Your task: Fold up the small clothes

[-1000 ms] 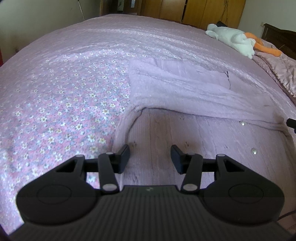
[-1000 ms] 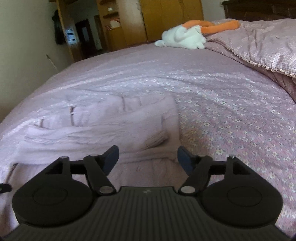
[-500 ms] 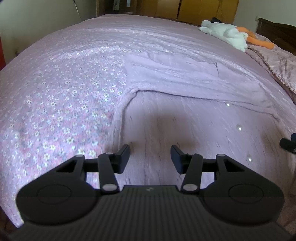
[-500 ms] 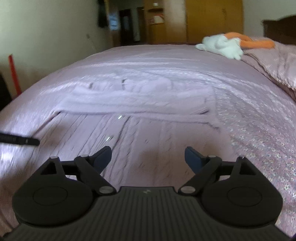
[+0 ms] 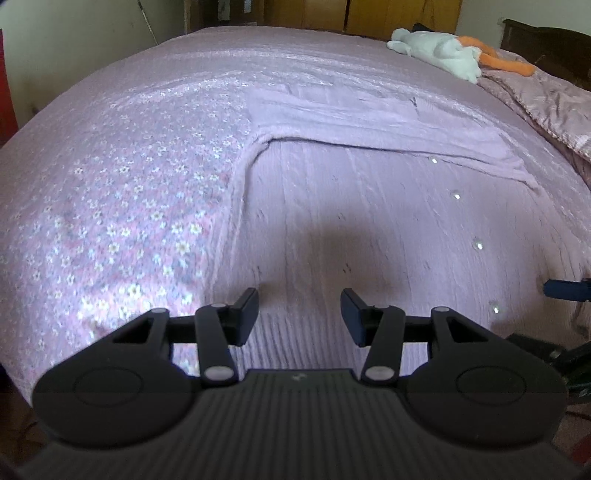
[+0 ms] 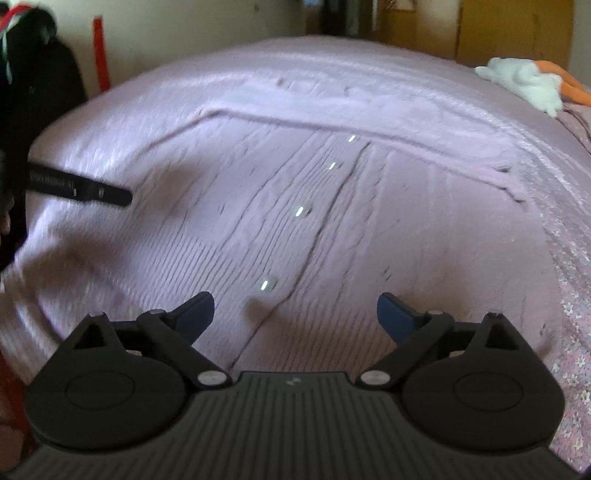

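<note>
Floral lilac bedspread (image 5: 122,206) covers a wide bed, with wooden wardrobe doors (image 6: 517,29) along the far wall and a white and orange plush toy (image 5: 443,55) lying at the far right. Spread flat on the near part of the bed is a lilac knitted cardigan (image 5: 369,206), front up, its sleeves folded across the far side and its line of shiny buttons (image 6: 303,211) running near to far. Left gripper (image 5: 299,314) hovers over the near hem on the cardigan's left part, jaws moderately apart and holding nothing; whether the fingertips touch the knit cannot be told. Right gripper (image 6: 295,314) hangs over the hem just right of the button line, jaws spread wide and empty. One of its fingers shows at the right edge of the left view. Bare bedspread lies open to the left, right and far side of the cardigan
</note>
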{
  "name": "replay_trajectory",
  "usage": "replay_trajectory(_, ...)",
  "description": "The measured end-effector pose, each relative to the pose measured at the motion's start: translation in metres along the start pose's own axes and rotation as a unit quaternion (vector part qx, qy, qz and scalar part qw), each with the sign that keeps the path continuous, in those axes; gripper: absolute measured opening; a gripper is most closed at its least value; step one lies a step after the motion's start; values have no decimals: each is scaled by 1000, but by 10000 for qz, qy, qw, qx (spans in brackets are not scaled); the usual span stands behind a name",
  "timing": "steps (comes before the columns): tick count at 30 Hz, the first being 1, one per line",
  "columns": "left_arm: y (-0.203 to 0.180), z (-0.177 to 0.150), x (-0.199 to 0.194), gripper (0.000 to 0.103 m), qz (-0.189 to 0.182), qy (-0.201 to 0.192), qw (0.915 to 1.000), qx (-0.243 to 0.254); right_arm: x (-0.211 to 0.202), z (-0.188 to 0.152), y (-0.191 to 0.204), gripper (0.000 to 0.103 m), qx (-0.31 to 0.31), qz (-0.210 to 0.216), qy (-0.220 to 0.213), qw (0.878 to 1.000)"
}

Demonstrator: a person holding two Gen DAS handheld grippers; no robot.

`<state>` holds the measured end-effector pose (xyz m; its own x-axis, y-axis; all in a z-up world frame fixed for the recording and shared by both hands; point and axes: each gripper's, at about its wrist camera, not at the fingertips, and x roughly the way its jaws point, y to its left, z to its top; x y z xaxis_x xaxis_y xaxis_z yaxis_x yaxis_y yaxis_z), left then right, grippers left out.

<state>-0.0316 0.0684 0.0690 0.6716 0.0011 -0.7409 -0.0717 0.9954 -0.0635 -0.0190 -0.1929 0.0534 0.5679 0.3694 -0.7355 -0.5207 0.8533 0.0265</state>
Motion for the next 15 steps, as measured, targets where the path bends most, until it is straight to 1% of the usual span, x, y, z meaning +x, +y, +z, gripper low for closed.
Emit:
replay_trajectory(2,0,-6,-2,51,-65,-5,10000,-19,3,-4,8,99,-191,-63,190,9996)
replay_trajectory(5,-3,-10,-2,52,-166,48,9998,103,12,-9,18,99,-276,-356,534,9976)
replay_trajectory(7,-5,-12,-3,71,-129,35,9998,153,16,-14,19,100,-209,-491,709,9961)
replay_trajectory(8,-6,-13,-4,74,-91,-17,9998,169,17,-16,20,100,-212,-535,750,9955)
replay_trajectory(10,-7,-14,-5,74,-80,-77,9997,223,22,-18,23,103,-333,-662,827,9938)
replay_trajectory(12,-7,-15,-4,74,-100,-41,9996,249,28,-20,28,103,-517,-775,868,9919)
replay_trajectory(15,-9,-17,-3,74,-99,-23,9996,266,35,-21,32,103,-655,-981,756,9901)
